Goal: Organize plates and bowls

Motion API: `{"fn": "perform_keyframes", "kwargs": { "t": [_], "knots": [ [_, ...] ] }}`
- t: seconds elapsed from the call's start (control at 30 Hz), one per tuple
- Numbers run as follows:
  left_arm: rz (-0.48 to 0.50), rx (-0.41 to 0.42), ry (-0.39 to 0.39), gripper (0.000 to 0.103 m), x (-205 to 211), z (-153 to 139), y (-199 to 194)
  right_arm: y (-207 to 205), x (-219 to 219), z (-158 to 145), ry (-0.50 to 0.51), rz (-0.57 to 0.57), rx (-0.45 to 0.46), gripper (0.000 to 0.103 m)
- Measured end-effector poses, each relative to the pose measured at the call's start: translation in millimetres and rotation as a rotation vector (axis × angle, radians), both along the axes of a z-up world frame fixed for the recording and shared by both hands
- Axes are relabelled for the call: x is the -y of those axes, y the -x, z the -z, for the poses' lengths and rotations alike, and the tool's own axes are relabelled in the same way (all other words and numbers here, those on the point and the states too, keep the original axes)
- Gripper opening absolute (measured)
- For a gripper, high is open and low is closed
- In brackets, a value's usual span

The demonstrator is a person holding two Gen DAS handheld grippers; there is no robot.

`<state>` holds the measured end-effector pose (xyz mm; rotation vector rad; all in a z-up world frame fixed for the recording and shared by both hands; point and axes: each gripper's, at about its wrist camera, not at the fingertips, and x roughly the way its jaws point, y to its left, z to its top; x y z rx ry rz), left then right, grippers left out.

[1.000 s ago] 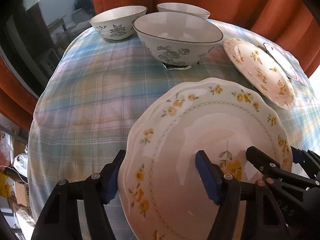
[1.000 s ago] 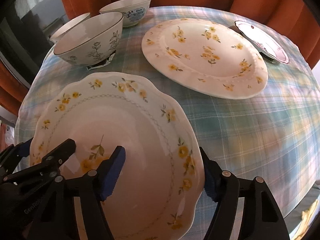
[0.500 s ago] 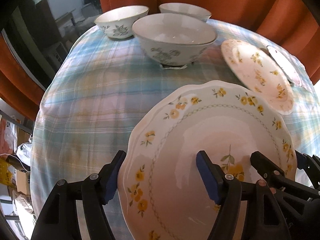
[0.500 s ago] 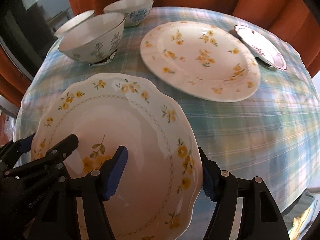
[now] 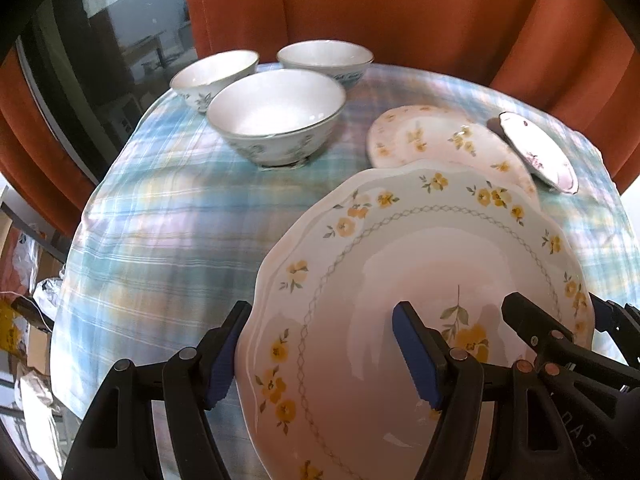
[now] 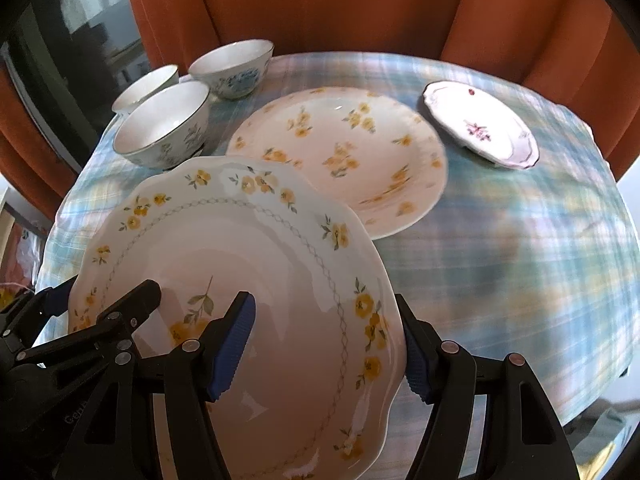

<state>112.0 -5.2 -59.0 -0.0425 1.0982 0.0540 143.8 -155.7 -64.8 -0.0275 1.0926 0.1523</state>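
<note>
the scalloped plate [image 5: 420,280] with a yellow-flower rim is held off the surface [image 5: 180,232], tilted, by both tongs. the left tongs [image 5: 320,356] clamp its left rim: one blue pad under the edge, the other on the plate's face. the right tongs [image 6: 324,344] clamp its right rim the same way, one pad on the face and one behind the edge. each pair of tongs also shows at the far side of the plate in the other's view.

past the plate's far edge lies the big plate [image 6: 340,152] with scattered yellow flowers, flat on the checked cloth; the held plate's rim overlaps it in both views, though whether they touch i cannot tell. right of the big plate, apart from it, sits a small plate [image 6: 480,128] with a purple sprig. left of the big plate stand three bowls: the near bowl [image 5: 276,116] closest to the held plate, and two bowls [image 5: 216,76] [image 5: 324,60] behind it. orange curtains [image 5: 400,12] hang behind the surface.
</note>
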Motion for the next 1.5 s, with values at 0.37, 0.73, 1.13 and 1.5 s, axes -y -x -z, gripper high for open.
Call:
{"fn": "perform_keyframes", "kwargs": {
  "t": [0.37, 0.73, 1.13, 1.5],
  "knots": [
    [-0.007, 0.029, -0.011, 0.072, 72.5, -6.2, -4.9, -12.2, 77.3, -9.6, -0.015, -0.013, 0.026, 0.071],
    [0.050, 0.001, -0.004, 0.071, 150.7, 7.6, -16.7, -18.9, 153.4, 2.7, -0.011, 0.046, 0.003, 0.071],
    [0.060, -0.068, 0.009, 0.071, 204.4, 36.7, -21.3, -26.8, 211.8, 31.2, 0.006, 0.063, -0.065, 0.071],
    [0.054, -0.099, -0.040, 0.071, 224.5, 48.9, -28.9, -38.2, 235.1, 54.4, -0.017, 0.057, -0.126, 0.071]
  ]
}}
